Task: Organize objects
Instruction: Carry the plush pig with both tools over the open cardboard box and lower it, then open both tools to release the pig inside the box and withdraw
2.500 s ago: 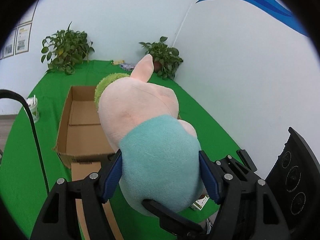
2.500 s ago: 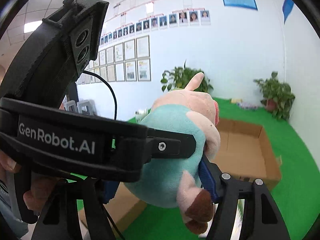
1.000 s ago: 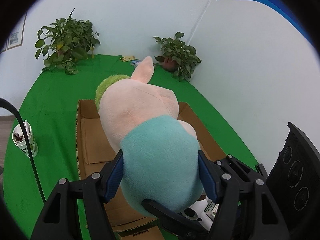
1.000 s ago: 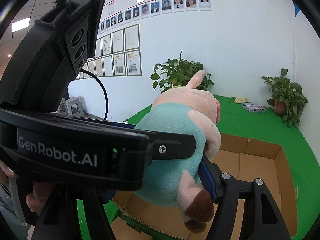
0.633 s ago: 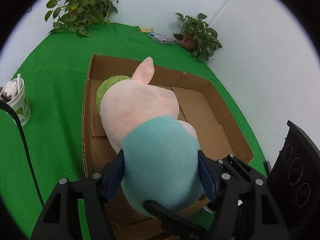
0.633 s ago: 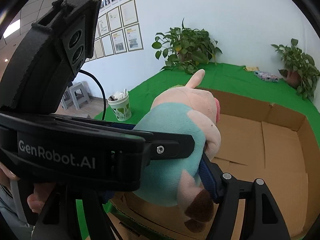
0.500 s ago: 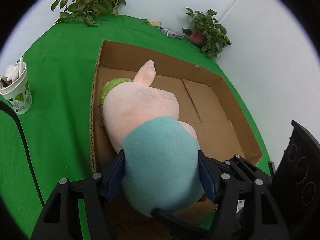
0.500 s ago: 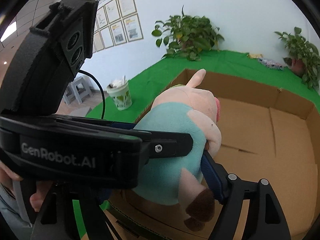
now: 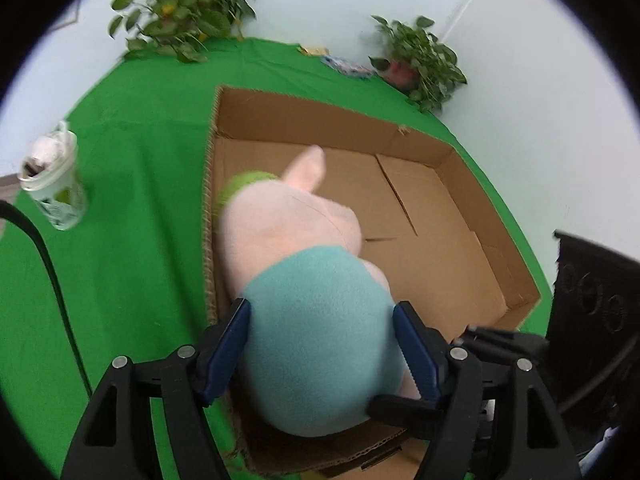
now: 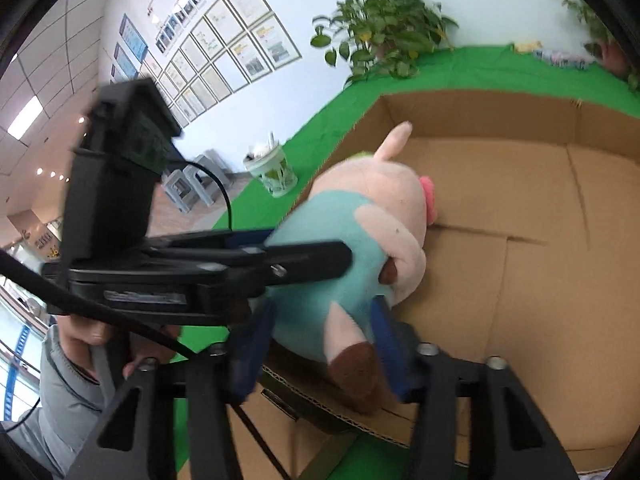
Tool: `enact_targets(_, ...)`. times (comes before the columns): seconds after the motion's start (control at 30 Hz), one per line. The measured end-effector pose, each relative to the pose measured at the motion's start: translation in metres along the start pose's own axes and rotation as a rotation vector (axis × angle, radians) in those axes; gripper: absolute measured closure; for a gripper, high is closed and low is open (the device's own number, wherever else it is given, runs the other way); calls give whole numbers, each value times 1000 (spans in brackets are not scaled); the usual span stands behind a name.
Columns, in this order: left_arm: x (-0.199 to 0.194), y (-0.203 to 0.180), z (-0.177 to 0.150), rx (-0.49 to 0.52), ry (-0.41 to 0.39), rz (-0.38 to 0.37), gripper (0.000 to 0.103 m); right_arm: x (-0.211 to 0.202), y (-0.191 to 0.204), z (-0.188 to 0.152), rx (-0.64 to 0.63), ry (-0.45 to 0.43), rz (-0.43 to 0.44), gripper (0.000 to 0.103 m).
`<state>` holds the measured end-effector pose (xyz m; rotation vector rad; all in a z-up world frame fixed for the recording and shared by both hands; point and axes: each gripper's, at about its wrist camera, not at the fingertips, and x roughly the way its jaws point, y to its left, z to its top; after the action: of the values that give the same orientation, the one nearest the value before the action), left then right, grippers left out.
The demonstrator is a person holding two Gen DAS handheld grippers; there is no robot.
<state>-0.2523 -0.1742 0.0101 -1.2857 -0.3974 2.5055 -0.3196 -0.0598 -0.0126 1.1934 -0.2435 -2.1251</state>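
Note:
A plush pig (image 9: 288,232) in a teal shirt, with a green patch by its head, hangs head-first over the near left corner of an open cardboard box (image 9: 320,120). My left gripper (image 9: 320,308) has its blue pads on both sides of the teal body, and its jaws are easing open. In the right wrist view the pig (image 10: 360,208) lies just ahead. My right gripper (image 10: 320,312) is closing on its rear, with the brown-hoofed leg between the pads. The left gripper's fingers (image 10: 308,256) reach in from the left across the pig's body.
The box (image 10: 520,184) holds nothing else and lies on a green cloth (image 9: 140,160). A drink cup (image 9: 56,196) stands left of it, and potted plants (image 9: 180,12) stand along the back wall. A hand (image 10: 92,336) in a grey sleeve holds the left gripper.
Both grippers have carried the pig down and forward, from above the box to just inside its near corner. The right gripper has rolled, and its jaws have narrowed around the pig's rear leg.

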Motion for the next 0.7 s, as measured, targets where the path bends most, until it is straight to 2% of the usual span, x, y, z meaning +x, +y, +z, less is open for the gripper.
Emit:
enact_targets(0.07,-13,0,1,-12,-60,-32,33,11,4,-2,-16,11,-15,63)
enact_targets(0.13,-27,2,1,-27,-100,-33,33,17,14,-1,-53,10,-61,63)
enact_targets(0.2,-34,4,-2,-24,-109,-14,33,22,22,3,-88,18,-103,63)
enact_targets(0.3,-36,9,-9,-29,-89,39,33,20,23,6,-89,19,-118,59)
enact_targets(0.37,-37,13,-15,-38,-84,61,33,10,20,4,-51,4,-99,38)
enact_targets(0.43,-41,14,-24,-46,-92,71,33,-1,14,4,-8,-32,-85,28)
enact_targets(0.47,-45,12,-28,-42,-103,80,33,-6,12,6,1,-49,-92,26)
enact_targets(0.6,-67,-12,-47,37,-201,158,33,-35,22,0,-37,-127,-232,13)
enact_targets(0.7,-87,-43,-63,113,-292,225,29,-70,45,-22,-121,-216,-344,3)
